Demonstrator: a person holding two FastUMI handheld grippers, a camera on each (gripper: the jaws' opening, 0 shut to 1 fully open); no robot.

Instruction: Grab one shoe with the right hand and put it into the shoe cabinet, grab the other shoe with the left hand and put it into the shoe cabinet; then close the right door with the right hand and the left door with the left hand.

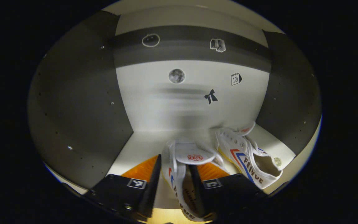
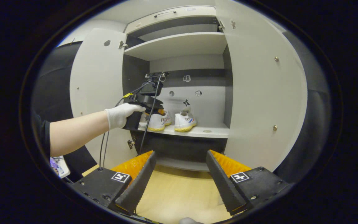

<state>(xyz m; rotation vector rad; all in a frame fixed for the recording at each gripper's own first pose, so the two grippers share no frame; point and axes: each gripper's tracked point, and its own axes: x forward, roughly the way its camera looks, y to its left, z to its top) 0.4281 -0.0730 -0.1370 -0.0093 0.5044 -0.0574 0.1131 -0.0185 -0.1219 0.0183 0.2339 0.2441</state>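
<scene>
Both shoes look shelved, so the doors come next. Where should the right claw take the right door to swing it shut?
Probably by the free outer edge of the right door, low down near the right claw. The door stands wide open, hinged at the cabinet side, and shows no handle on its inner face. Coming from its far, outer side, the open claw can straddle the thin panel edge and swing it inward.

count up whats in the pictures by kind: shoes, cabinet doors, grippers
white canvas shoes with red and blue stripes: 2
pale grey cabinet doors, both open: 2
two-finger grippers: 2
total: 6
</scene>
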